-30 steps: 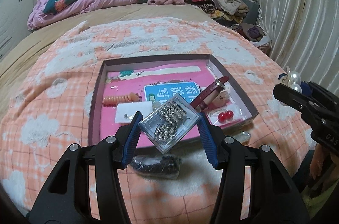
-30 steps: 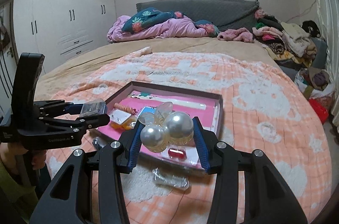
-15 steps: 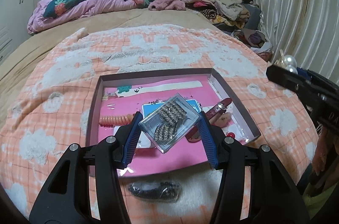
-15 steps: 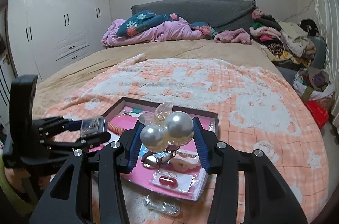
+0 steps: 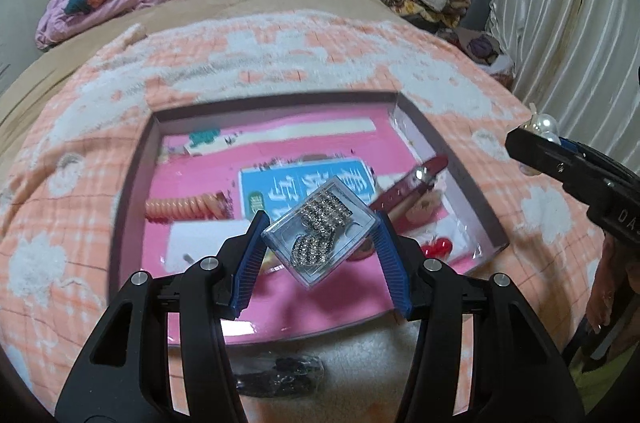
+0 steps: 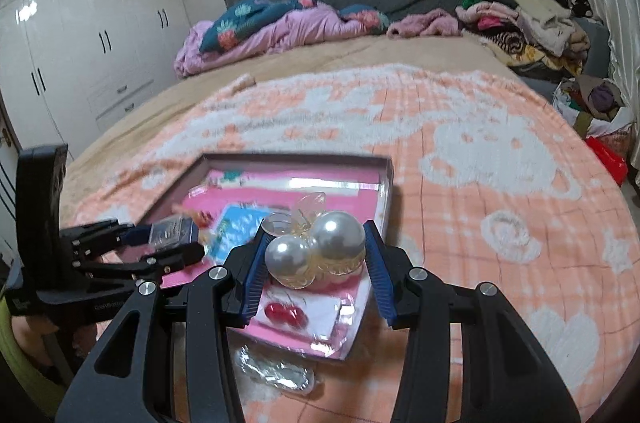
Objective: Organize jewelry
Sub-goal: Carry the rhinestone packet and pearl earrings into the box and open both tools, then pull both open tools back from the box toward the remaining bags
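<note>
The left gripper (image 5: 320, 243) is clamped on a small clear plastic case (image 5: 320, 235) of rhinestone pieces, its blue pads pressing the case's two opposite corners so it sits tilted between them. The right gripper (image 6: 316, 263) is closed on a pearl hair ornament (image 6: 320, 247): two large pearls with clear petals behind, wedged between its blue pads. Both grippers hang over the near part of a shallow box (image 5: 132, 183) with a pink floor, which lies on the bed's orange-and-white blanket (image 5: 280, 55).

Inside the box lie an orange coiled hair tie (image 5: 184, 207) on the left, a blue printed card (image 5: 308, 189) in the middle, a dark red strap (image 5: 408, 187) leaning toward the right wall, a white strip (image 5: 304, 133) along the far wall, and a pair of red beads (image 6: 284, 313) on a white card near the front right corner.

Outside the box, just beside its near edge on the blanket, sit a dark beaded item in a clear bag (image 5: 280, 375) and a small clear packet (image 6: 276, 371). At the head of the bed are rumpled pink bedding (image 6: 280, 31) and a heap of clothes (image 6: 528, 19); white wardrobes (image 6: 80, 43) line the wall at the left of the right wrist view.
</note>
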Demonstrator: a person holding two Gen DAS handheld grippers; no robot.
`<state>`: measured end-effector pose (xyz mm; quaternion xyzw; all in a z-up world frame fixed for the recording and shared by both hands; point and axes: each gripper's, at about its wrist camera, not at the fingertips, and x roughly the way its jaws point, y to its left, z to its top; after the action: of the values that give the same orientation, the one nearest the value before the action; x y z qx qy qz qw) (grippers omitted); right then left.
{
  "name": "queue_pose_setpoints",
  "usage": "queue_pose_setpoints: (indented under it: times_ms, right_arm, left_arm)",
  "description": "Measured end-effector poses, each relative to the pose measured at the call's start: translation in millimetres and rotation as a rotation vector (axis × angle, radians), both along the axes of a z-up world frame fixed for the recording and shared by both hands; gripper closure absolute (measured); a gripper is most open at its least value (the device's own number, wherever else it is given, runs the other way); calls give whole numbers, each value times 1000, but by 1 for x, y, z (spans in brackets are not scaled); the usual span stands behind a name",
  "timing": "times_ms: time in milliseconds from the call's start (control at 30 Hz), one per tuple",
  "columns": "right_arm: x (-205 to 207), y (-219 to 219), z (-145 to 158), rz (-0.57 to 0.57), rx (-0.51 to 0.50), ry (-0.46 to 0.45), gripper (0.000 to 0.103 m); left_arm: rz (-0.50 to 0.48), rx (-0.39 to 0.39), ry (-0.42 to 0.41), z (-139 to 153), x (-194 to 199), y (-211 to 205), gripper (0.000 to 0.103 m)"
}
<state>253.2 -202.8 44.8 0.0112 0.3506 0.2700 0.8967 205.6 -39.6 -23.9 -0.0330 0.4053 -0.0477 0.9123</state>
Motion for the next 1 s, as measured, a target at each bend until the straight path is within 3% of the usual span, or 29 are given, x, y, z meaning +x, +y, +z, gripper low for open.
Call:
queue_pose_setpoints:
  times_ms: [267, 767, 867, 1000]
  right_arm:
    - [5, 12, -28, 25, -44, 73, 59]
    - [6, 19, -40, 45, -52, 100, 58]
    - [7, 17, -39, 36, -43, 99, 47]
    - [4, 14, -34, 24, -32, 86, 37]
  left_arm:
    - [-25, 0, 31, -14, -2, -5, 58]
    - [-7, -8, 88, -31, -1, 2, 58]
    - [-1, -12, 88, -31, -3, 4, 51]
    - [6, -15, 86, -29, -4, 6, 50]
